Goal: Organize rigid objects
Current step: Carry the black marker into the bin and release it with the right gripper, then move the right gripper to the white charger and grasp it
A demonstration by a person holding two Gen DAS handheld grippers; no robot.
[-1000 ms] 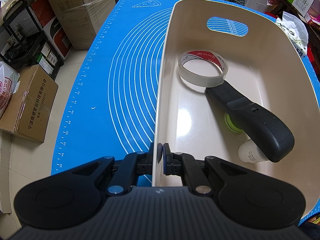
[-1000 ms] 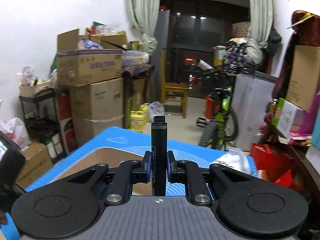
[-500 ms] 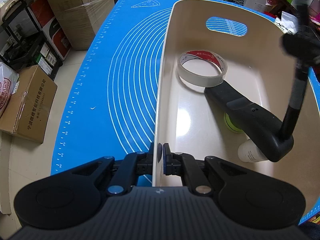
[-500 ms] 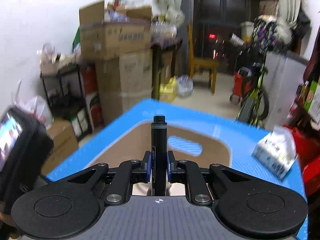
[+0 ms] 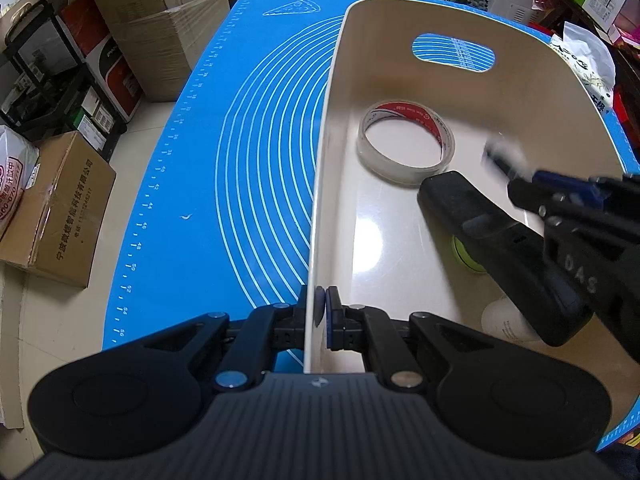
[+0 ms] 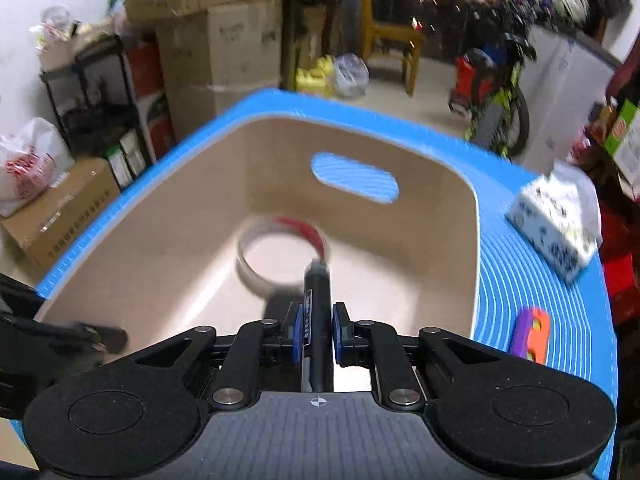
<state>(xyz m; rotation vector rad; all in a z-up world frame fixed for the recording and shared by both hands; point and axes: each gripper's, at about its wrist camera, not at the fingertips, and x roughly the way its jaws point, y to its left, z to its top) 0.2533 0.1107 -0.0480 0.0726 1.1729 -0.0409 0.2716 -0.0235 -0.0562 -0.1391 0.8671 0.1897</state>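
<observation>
Tape roll just beyond marker.

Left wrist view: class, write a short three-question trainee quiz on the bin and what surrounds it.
1. True or false: the tape roll lies on the mat, outside the bin.
2. What do the left tongs clamp? A the bin's wall, B the tape roll, C nothing.
3. What colour is the mat?
Key: 1 false, it lies inside the bin; 2 A; 3 blue.
</observation>
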